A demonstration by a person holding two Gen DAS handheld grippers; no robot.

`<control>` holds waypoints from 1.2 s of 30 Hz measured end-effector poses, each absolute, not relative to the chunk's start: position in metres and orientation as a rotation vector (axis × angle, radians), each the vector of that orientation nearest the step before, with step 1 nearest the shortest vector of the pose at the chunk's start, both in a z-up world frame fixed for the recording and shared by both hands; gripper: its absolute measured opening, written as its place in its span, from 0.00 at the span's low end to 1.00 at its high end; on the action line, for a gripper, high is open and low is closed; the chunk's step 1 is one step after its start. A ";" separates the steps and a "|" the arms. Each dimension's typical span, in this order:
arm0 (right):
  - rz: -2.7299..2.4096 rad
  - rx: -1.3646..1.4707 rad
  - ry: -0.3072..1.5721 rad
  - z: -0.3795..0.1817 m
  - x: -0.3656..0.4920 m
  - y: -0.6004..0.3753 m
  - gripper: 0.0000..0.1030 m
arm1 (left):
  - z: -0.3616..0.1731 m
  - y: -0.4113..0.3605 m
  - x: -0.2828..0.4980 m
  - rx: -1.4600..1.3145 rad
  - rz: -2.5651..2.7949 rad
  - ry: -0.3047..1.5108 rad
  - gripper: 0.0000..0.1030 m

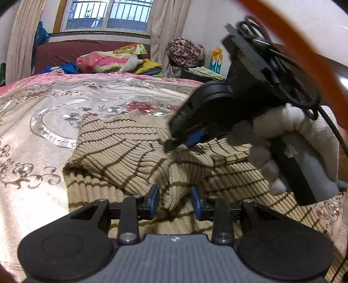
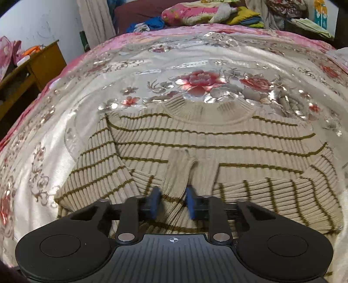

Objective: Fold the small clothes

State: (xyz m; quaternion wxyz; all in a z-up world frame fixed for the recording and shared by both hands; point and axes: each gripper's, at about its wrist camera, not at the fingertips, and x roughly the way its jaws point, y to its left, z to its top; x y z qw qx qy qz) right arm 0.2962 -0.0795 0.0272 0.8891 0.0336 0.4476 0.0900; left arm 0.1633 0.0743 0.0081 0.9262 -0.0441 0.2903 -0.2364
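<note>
Behind the bed a barred window (image 1: 108, 15) and pale curtains close off the room, and a shiny floral bedspread (image 2: 195, 65) carries the work. On it, toward the near edge, lies a beige ribbed sweater (image 2: 206, 135) with thin brown stripes, collar toward the headboard, both sleeves already brought in across the chest so their cuffs meet near the middle. The left gripper (image 1: 175, 201) stands part open with a cuff (image 1: 174, 193) between its blue pads; I cannot tell whether they press it. The right gripper (image 2: 173, 201) looks narrowed around the other cuff (image 2: 180, 174), again with no clear contact visible; a gloved hand (image 1: 293, 139) holds it. To fold well, I would judge each sleeve should lie flat and straight, cuffs level, wrinkles smoothed before the hem is lifted toward the collar.
</note>
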 end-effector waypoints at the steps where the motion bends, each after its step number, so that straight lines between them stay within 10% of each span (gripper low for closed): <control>1: 0.189 0.078 0.932 0.029 0.295 -0.083 0.11 | 0.009 0.076 0.163 -0.095 -0.480 0.592 0.36; 15: 0.311 0.474 0.417 0.114 0.216 -0.191 0.11 | 0.021 0.110 0.164 -0.201 -0.389 0.511 0.46; 22: 0.082 0.587 0.672 0.014 0.218 -0.248 0.16 | 0.011 0.098 0.166 -0.152 -0.377 0.550 0.46; 31: 0.167 0.701 0.668 0.012 0.218 -0.266 0.38 | 0.015 0.085 0.169 -0.114 -0.337 0.559 0.46; 36: 0.140 0.784 0.748 -0.002 0.226 -0.274 0.35 | 0.017 0.075 0.169 -0.072 -0.340 0.573 0.46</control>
